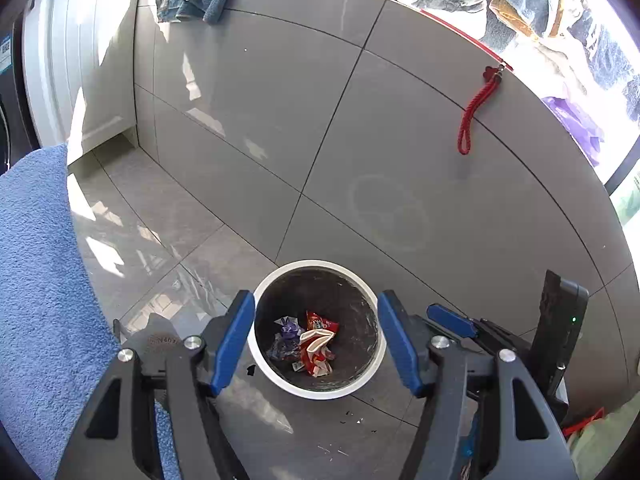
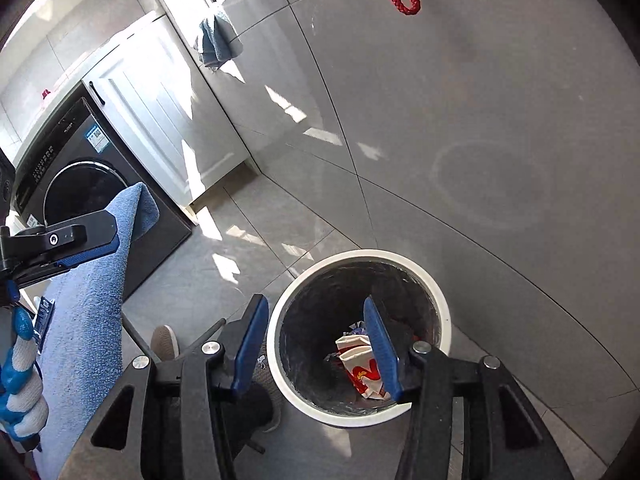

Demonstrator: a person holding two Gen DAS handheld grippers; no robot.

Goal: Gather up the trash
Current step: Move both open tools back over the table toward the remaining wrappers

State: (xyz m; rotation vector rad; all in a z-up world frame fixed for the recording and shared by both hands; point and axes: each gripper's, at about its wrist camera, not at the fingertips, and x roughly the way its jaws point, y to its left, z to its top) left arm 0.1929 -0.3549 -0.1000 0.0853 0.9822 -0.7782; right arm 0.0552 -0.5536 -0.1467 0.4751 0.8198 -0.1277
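Both grippers hang apart-jawed and empty over the white-rimmed bin [image 1: 316, 328]. The left gripper [image 1: 316, 340] frames crumpled wrappers [image 1: 308, 342] on the bin floor; the right gripper [image 2: 318, 350] sits over its near-left rim. Grey floor tiles [image 1: 168, 248] surround it.

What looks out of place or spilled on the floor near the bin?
A few small dark and white scraps lie on the floor in front of the bin, and one dark bit sits beside its rim. They look like dropped litter. The wrappers are inside the bin, which stands upright.
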